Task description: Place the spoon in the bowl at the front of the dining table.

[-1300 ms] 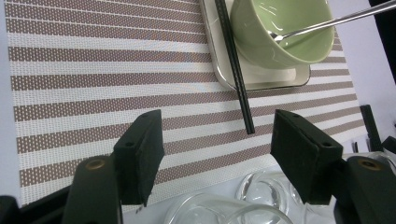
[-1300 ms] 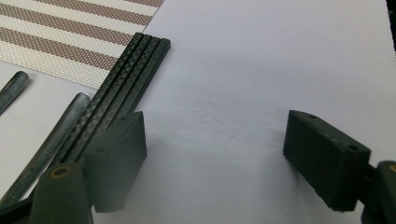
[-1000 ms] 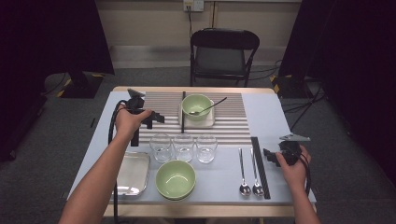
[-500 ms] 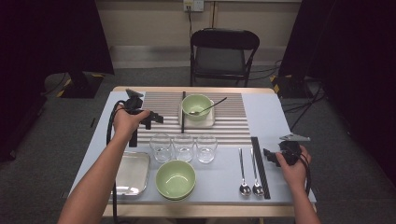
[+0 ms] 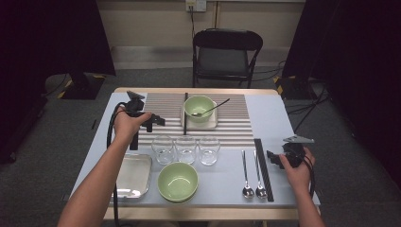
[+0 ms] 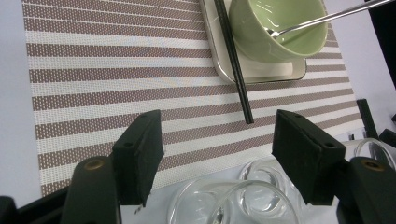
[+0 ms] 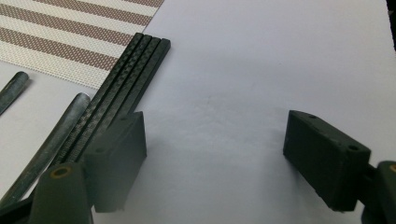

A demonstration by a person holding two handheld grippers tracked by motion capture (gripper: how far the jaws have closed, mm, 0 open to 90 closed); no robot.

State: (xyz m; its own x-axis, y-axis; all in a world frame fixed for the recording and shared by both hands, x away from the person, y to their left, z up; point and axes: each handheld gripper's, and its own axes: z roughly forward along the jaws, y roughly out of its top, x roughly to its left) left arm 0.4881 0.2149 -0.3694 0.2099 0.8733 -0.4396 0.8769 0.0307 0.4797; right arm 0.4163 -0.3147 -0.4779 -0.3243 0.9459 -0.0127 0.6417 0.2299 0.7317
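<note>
My left gripper point(image 5: 157, 121) hovers open over the left part of the striped placemat point(image 5: 227, 128), jaws pointing toward the table's middle. In the left gripper view its jaws point(image 6: 219, 140) stand wide apart with nothing between them, above three clear glasses point(image 6: 254, 198). Beyond them a green bowl point(image 6: 278, 32) holding a spoon point(image 6: 322, 18) sits on a small white tray point(image 6: 261, 72), with black chopsticks point(image 6: 233, 60) along its edge. My right gripper point(image 5: 273, 156) rests open at the table's right front. Its jaws point(image 7: 219, 144) frame bare tabletop, the left one beside a bundle of black chopsticks point(image 7: 126, 84).
An empty green bowl point(image 5: 178, 181) and a metal tray point(image 5: 134, 176) sit at the front left. Two spoons point(image 5: 252, 172) lie left of the chopstick bundle point(image 5: 263, 168). The three glasses point(image 5: 186, 148) stand in a row mid-table. A folding chair point(image 5: 226, 54) stands behind the table.
</note>
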